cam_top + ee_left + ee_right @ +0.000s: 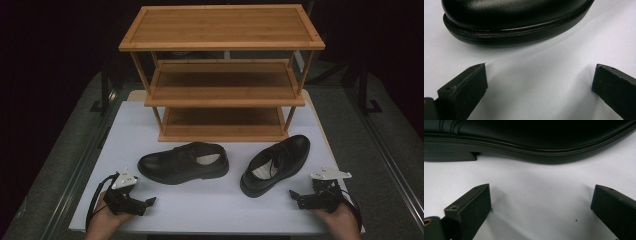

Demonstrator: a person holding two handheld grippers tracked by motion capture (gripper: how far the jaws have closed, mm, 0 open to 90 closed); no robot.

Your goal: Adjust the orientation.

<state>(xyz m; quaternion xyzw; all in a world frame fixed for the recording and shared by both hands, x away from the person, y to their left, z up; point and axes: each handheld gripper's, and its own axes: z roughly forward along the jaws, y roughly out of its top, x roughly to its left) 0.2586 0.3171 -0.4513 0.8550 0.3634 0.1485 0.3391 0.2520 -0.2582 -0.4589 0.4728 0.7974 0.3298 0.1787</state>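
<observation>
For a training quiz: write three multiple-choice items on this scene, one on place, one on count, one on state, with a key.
1. Where do the two black shoes lie?
A. on the rack's top shelf
B. on the white table in front of the rack
C. on the floor

2. How many shelves has the wooden rack?
A. two
B. three
C. five

3. How do the left gripper's jaws stand?
A. open, nothing between them
B. shut on a shoe
C. shut on a lace

Key:
1 B: the left shoe and right shoe rest on the table.
2 B: the rack shows three boards.
3 A: the left gripper has bare table between its jaws.
</observation>
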